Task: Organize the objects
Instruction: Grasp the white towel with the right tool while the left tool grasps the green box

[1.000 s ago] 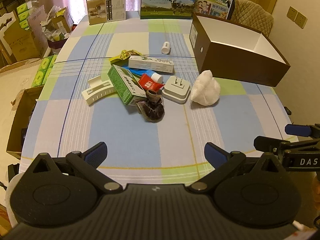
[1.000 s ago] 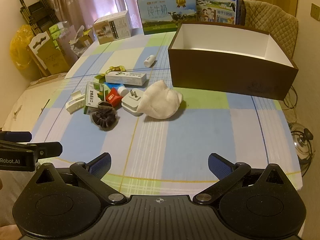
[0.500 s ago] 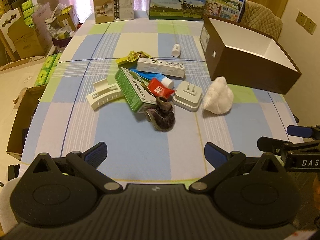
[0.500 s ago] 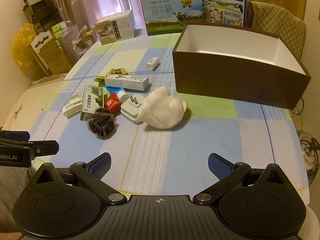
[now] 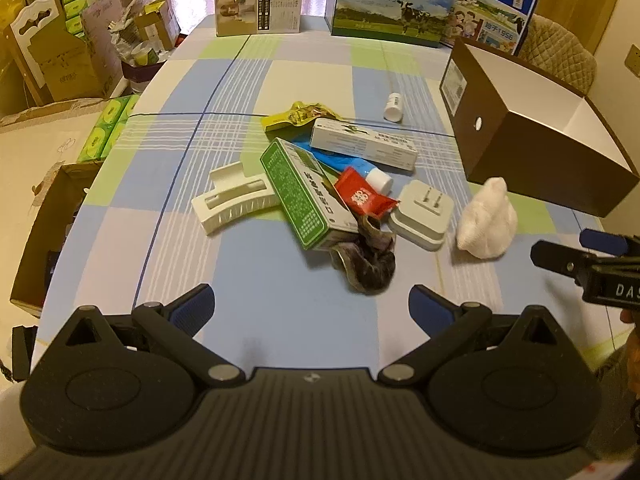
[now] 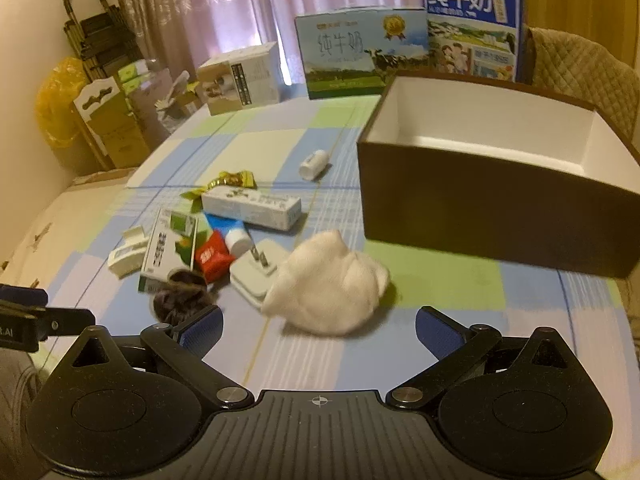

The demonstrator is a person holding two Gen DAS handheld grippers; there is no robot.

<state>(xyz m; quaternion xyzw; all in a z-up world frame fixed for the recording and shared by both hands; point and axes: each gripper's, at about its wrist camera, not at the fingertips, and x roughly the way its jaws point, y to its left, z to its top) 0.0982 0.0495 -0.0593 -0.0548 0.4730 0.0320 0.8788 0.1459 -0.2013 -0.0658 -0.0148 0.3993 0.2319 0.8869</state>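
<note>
A pile of small items lies mid-table: a green box (image 5: 304, 196), a white clip (image 5: 234, 202), a long white box (image 5: 362, 144), a red packet (image 5: 362, 196), a white plug adapter (image 5: 422, 214), a dark scrunchie (image 5: 370, 260) and a white cloth wad (image 6: 326, 286). A small white bottle (image 5: 393, 107) lies apart, farther back. The open brown box (image 6: 492, 196) with a white inside stands at the right and holds nothing. My left gripper (image 5: 311, 306) is open, just short of the scrunchie. My right gripper (image 6: 318, 326) is open, close in front of the white wad.
Milk cartons (image 5: 390, 2) and a beige carton (image 5: 258, 2) stand along the table's far edge. A quilted chair (image 6: 580, 68) is behind the brown box. Cardboard boxes (image 5: 48, 216) and green packs (image 5: 106, 126) sit on the floor at the left.
Both grippers have moved forward over the table toward the pile. The scrunchie and the white wad now sit much nearer the fingertips. Nothing on the table has moved.
</note>
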